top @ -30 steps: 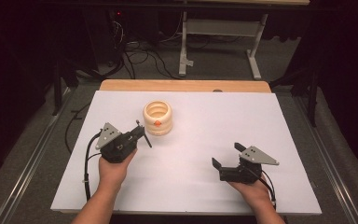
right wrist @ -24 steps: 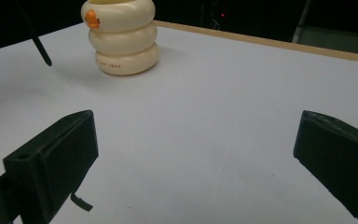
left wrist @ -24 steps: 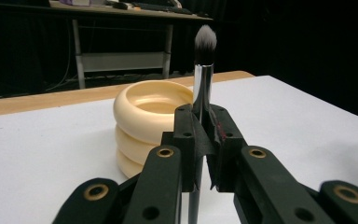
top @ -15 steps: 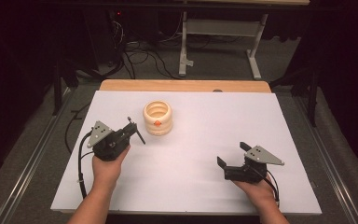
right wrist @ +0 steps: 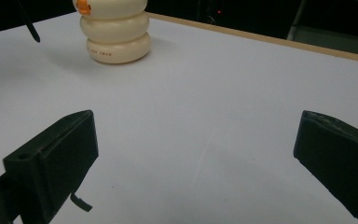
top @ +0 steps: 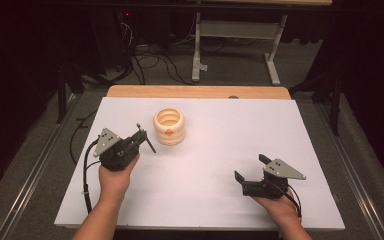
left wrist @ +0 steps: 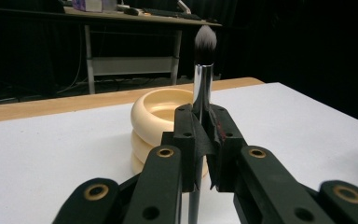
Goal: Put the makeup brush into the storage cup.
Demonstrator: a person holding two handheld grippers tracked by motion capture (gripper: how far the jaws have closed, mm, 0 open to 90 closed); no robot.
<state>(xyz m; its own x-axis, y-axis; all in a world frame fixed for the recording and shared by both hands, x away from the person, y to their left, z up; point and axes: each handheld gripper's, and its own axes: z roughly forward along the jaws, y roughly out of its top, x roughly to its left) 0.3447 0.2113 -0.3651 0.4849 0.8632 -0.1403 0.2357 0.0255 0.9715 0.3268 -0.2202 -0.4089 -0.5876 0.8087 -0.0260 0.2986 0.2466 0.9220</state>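
Dark room, black drapes and a cabling-strewn floor behind; a white table top (top: pixel 215 165) with a wooden strip along its far edge carries the work. A cream ribbed holder (top: pixel 169 127), three stacked rings with an open mouth and a small orange mark on its side, stands upright on the left-centre of the table. The left gripper (top: pixel 139 141) sits just beside and in front of it, jaws closed tight on the handle of a makeup brush (left wrist: pixel 203 70); in the left gripper view the metal ferrule and soft grey-white bristle tip rise upright above the jaws, with the holder directly behind. In the high view the brush's dark handle (top: pixel 145 138) sticks out from the jaws toward the holder, near but not touching it. The right gripper (top: pixel 250 169) rests low over bare table at the right, well apart from the holder, jaws spread wide with nothing between them. Judgement on handling: the brush looks light and slim, rigid along handle and ferrule, bristles soft and easily splayed, so the grip belongs on the handle or ferrule, never on the tuft. The polished ferrule likely slides under a loose pinch; the present hold at mid-shaft seems sound. The holder appears hollow and fairly light, smooth-sided, and could tip or skid if the brush knocks its rim; best lowered straight through the mouth, or the holder steadied at a groove between rings by the free gripper.
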